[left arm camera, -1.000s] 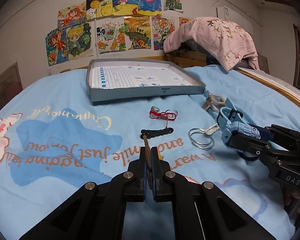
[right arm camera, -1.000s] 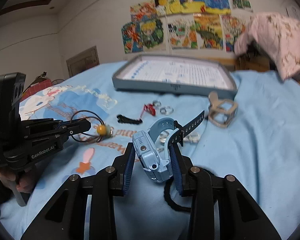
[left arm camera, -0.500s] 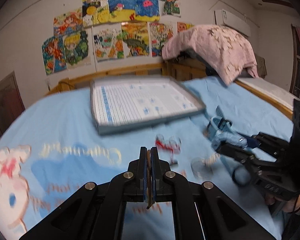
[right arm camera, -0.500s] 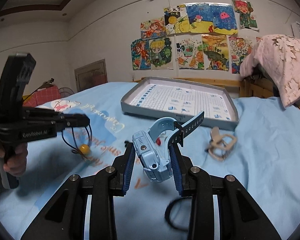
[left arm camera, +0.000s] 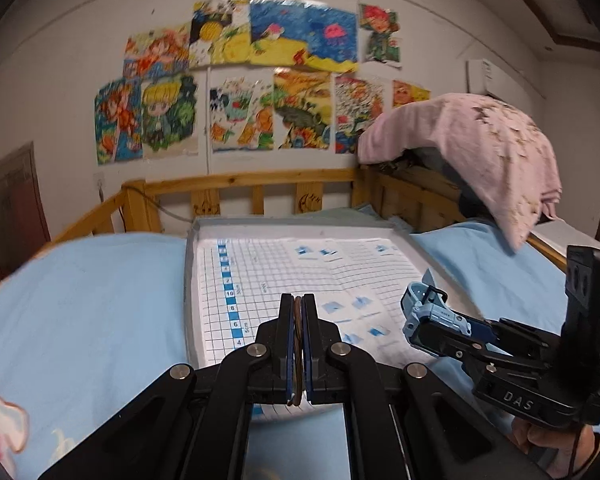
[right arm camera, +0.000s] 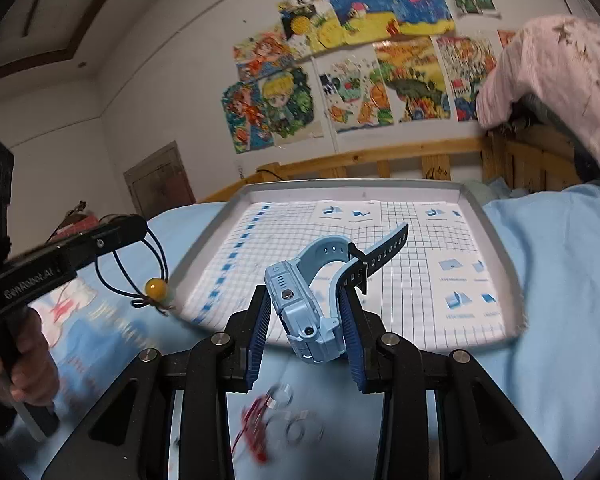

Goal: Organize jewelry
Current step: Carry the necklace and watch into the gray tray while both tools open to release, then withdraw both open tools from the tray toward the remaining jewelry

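Note:
My left gripper [left arm camera: 298,308] is shut on a thin dark cord bracelet [left arm camera: 298,344]; in the right wrist view the cord [right arm camera: 128,276] hangs from the left gripper [right arm camera: 134,226] with a yellow bead [right arm camera: 156,287] just left of the tray's near-left rim. My right gripper [right arm camera: 303,300] is shut on a light blue watch [right arm camera: 312,304], held over the near edge of the grey tray [right arm camera: 476,208] lined with grid paper. The watch [left arm camera: 428,312] also shows over the tray's [left arm camera: 192,248] right side in the left wrist view.
Silver rings [right arm camera: 296,424] and a red-tied piece [right arm camera: 256,420] lie blurred on the blue bedsheet below my right gripper. A wooden bed rail [left arm camera: 240,184] runs behind the tray. A pink cloth [left arm camera: 480,148] drapes at the back right.
Both grippers have risen and moved forward from the loose jewelry toward the tray, carrying the cord bracelet and the watch. The tray now fills the middle of both views.

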